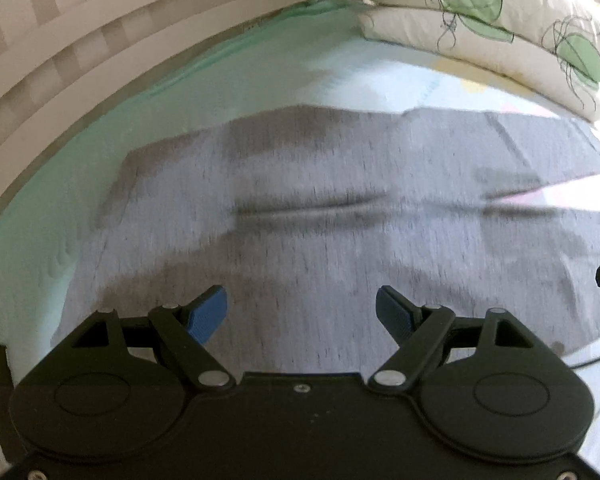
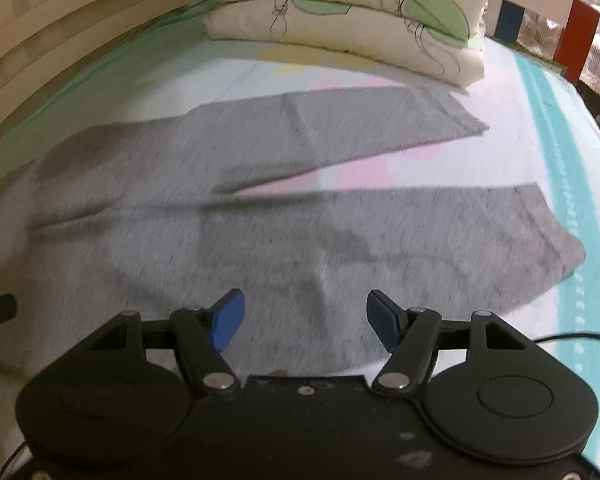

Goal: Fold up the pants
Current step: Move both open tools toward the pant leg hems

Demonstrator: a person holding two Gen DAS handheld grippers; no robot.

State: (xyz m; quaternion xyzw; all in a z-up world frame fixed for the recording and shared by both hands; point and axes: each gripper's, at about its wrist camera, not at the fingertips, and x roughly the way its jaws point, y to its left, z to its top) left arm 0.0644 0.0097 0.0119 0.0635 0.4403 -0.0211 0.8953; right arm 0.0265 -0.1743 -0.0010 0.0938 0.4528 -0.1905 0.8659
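The left gripper (image 1: 302, 312) hangs above grey pants (image 1: 320, 216), its blue-padded fingers (image 1: 206, 318) spread wide with nothing between them. The pants lie flat on a bed (image 1: 204, 80) covered in pale green and light sheeting, a long crease running across the cloth. A leaf-printed pillow (image 1: 500, 28) sits at the far right, beside the slatted cream bed frame (image 1: 80, 40). The picture is motion-blurred.

Both views motion-blurred, worst across the grey pants (image 2: 228, 216). Soft, even daylight; sheet (image 1: 384, 76) washed out. Fisheye bends the bed rails (image 1: 80, 40); corners vignetted.
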